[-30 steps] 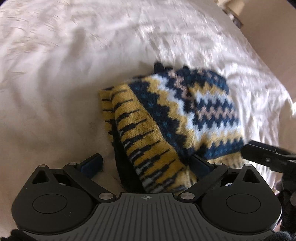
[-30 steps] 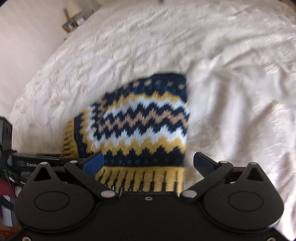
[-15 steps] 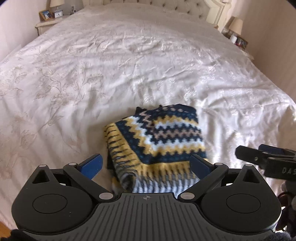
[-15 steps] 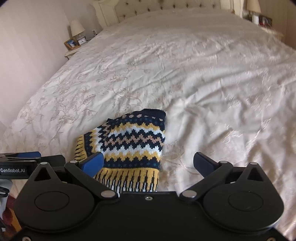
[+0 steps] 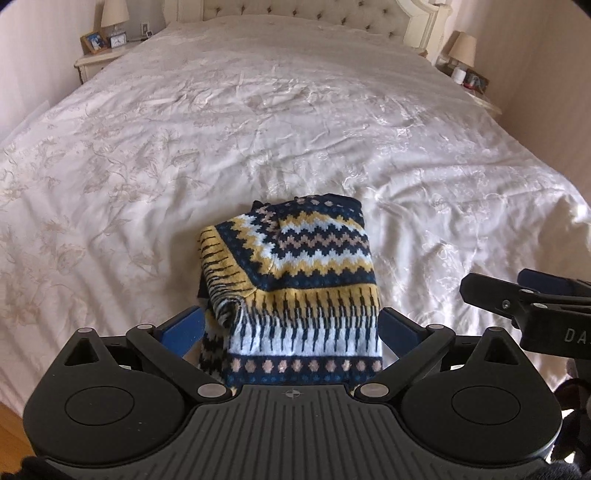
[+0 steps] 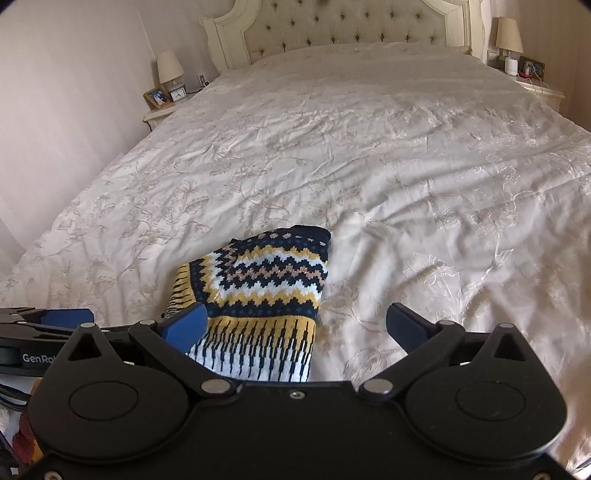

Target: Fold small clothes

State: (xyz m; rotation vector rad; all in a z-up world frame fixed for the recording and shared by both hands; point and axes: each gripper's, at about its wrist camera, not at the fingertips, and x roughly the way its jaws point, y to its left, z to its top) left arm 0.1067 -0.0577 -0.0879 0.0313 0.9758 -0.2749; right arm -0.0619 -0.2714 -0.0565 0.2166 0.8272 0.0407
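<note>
One knit [image 5: 295, 273] is seen, folded into a compact block and lying on the bed [image 5: 258, 122] near its foot edge; in the left wrist view it sits at 6 o'clock, just ahead of the left gripper [image 5: 291, 325], and in the right wrist view it lies at about 7 o'clock, ahead and to the left of the right gripper [image 6: 295, 325]. The left gripper's fingers are spread wide, with the hem of the knit framed between them but nothing clamped; whether a pad touches the cloth cannot be told. The right gripper is likewise held wide open and empty, its left finger [image 6: 184, 325] overlapping the knit's edge in view and its right finger over bare bedspread. The knit is judged soft, thick and light, limp rather than stiff, with a grippy ribbed texture unlikely to slip; its layers are likely to slide apart if only the top one is pinched. The left side looks bunched, with a rolled cuff sticking out, so a hold through all layers at the near hem corners is judged best. Counted: one knit, two grippers, one bed, two lamps, of which the left one [image 6: 170, 68] stands at 10 o'clock and the right one [image 6: 509, 31] at 1 o'clock in the right view.
</note>
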